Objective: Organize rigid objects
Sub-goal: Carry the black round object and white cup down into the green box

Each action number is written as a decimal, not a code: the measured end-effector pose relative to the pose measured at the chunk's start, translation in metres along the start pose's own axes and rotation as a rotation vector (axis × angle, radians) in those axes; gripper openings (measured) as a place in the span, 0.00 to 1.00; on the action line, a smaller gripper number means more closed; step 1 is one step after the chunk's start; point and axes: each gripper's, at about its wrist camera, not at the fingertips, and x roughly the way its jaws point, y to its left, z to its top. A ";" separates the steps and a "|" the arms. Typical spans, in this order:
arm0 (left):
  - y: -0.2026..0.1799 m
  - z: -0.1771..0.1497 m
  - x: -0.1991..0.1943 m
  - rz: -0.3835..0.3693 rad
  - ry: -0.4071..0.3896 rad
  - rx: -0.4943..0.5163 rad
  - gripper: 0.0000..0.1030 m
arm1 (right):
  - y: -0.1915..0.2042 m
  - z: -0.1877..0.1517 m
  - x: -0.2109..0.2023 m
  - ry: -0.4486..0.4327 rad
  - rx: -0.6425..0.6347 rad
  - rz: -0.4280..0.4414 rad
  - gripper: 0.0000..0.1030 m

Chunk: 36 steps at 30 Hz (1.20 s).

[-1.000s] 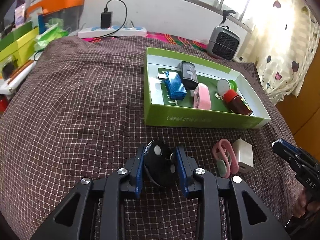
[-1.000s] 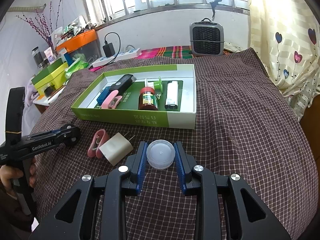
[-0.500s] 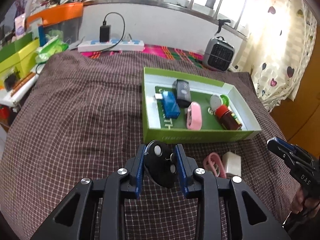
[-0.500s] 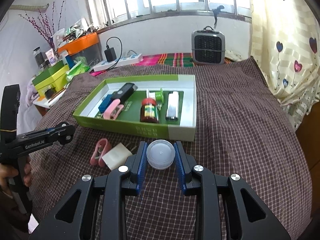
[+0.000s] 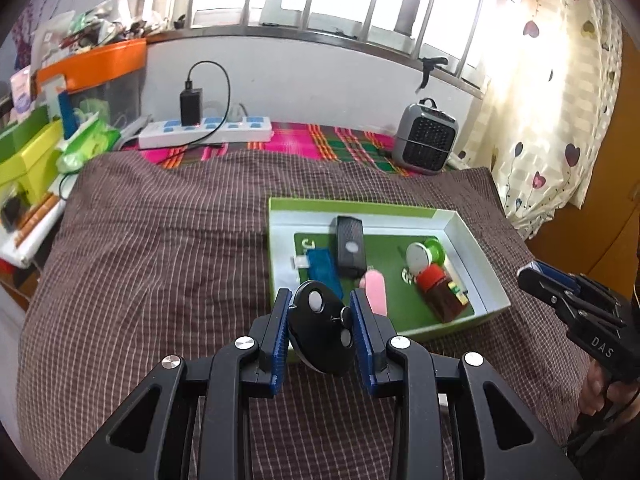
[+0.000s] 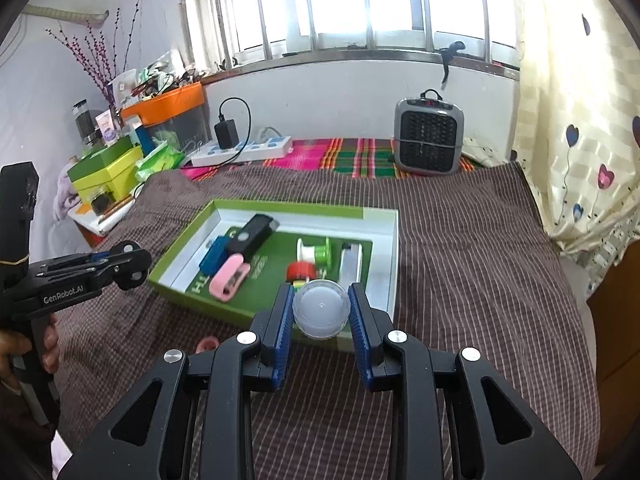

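Above the near edge of the green cardboard tray [image 6: 276,312] on the checked cloth [image 5: 152,260], the left gripper [image 5: 320,320] clasps a smooth black oval fob [image 5: 322,334] and the right gripper [image 6: 320,312] a translucent round plastic cap [image 6: 320,310], both seemingly mid-carry, needing lowering over bare tray floor before the 2 claws release.

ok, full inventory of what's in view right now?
green box: 1, on checked cloth
black stick device: 1, in box
blue adapter: 1, in box
pink clip: 1, in box
red-capped bottle: 1, in box
green-white spool: 1, in box
silver lighter: 1, in box
heater: 1, grey, far edge
power strip: 1, white, black charger plugged in
black fob: 1, gripped
clear round lid: 1, gripped
left hand-held gripper: holds fob
right hand-held gripper: holds lid
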 end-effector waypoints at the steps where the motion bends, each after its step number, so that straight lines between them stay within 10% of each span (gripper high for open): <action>1: -0.001 0.003 0.002 -0.003 0.000 0.003 0.27 | 0.000 0.004 0.004 0.001 -0.001 0.003 0.28; 36: 0.002 0.057 0.110 -0.004 0.092 0.008 0.27 | -0.005 0.049 0.140 0.179 -0.052 -0.017 0.28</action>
